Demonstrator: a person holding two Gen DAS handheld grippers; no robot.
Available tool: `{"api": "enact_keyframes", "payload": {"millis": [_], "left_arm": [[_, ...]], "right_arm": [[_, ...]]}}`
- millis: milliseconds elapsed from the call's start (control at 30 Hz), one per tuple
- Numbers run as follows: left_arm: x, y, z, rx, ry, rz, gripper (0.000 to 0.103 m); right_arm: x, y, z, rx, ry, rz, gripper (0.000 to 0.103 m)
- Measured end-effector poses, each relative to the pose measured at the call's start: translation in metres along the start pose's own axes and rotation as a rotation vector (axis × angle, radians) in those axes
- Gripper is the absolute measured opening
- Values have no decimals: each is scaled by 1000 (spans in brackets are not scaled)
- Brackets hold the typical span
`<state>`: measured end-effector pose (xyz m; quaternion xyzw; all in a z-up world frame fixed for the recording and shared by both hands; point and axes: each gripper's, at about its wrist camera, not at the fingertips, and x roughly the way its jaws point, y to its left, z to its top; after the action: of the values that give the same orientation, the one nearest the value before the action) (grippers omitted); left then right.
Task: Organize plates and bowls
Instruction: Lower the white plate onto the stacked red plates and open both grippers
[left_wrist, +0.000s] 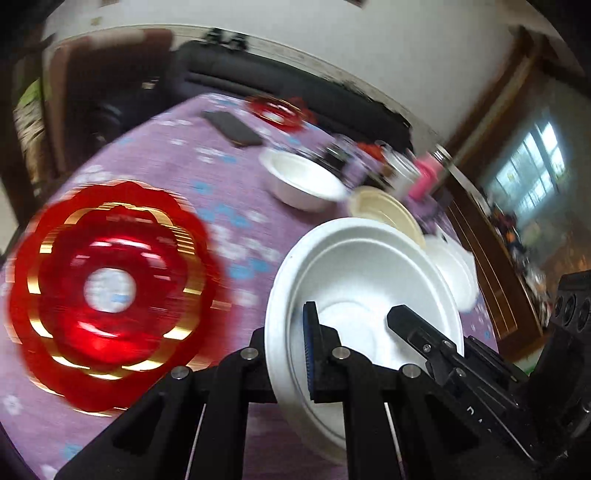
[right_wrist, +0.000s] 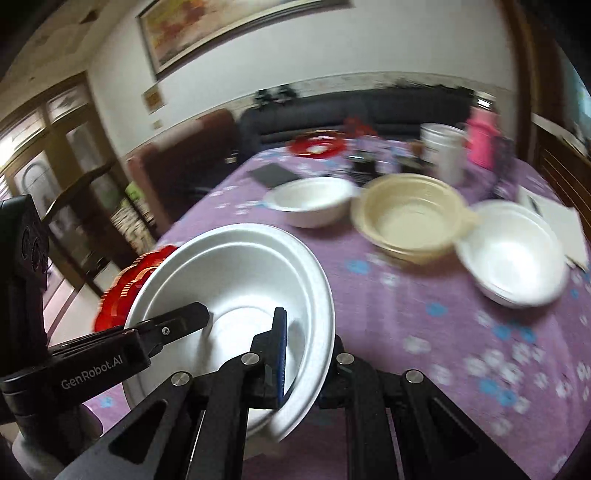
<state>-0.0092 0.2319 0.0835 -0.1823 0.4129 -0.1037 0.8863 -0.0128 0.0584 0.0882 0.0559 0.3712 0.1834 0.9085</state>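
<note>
A white foam bowl hangs tilted over the near part of the purple-clothed table, gripped from both sides. My left gripper is shut on its left rim, blue pad inside the bowl. My right gripper is shut on the opposite rim. Each gripper shows in the other's view: the right gripper, the left gripper. On the table stand another white bowl, a tan bowl and a third white bowl. A red flower-shaped plate lies left of the held bowl.
A second red plate and a dark phone lie at the far side. A metal cup, a pink bottle and small jars crowd the far right. White paper lies at the right edge. A dark sofa stands behind.
</note>
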Motion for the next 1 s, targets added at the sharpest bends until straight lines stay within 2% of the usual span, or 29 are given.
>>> {"api": "enact_keyframes", "payload": {"millis": [167, 367, 467, 633, 733, 933, 967, 1000], "left_arm": [[-20, 64, 14, -103, -41, 74, 8], [-16, 127, 21, -209, -7, 132, 9], [-9, 146, 23, -233, 10, 154, 9], [-1, 155, 28, -246, 16, 186, 9], [1, 158, 32, -247, 5, 174, 11], [-6, 160, 34, -274, -17, 106, 24], [-8, 160, 34, -275, -24, 105, 28], [-13, 159, 34, -280, -42, 108, 41]], "right_arm": [[41, 58, 12, -68, 57, 79, 12], [100, 100, 16, -105, 162, 118, 12], [125, 108, 16, -103, 214, 121, 12], [148, 108, 14, -78, 261, 131, 13], [154, 108, 14, -76, 271, 124, 13], [154, 112, 14, -109, 265, 97, 14], [155, 113, 14, -122, 261, 87, 14], [155, 113, 13, -135, 258, 71, 14]]}}
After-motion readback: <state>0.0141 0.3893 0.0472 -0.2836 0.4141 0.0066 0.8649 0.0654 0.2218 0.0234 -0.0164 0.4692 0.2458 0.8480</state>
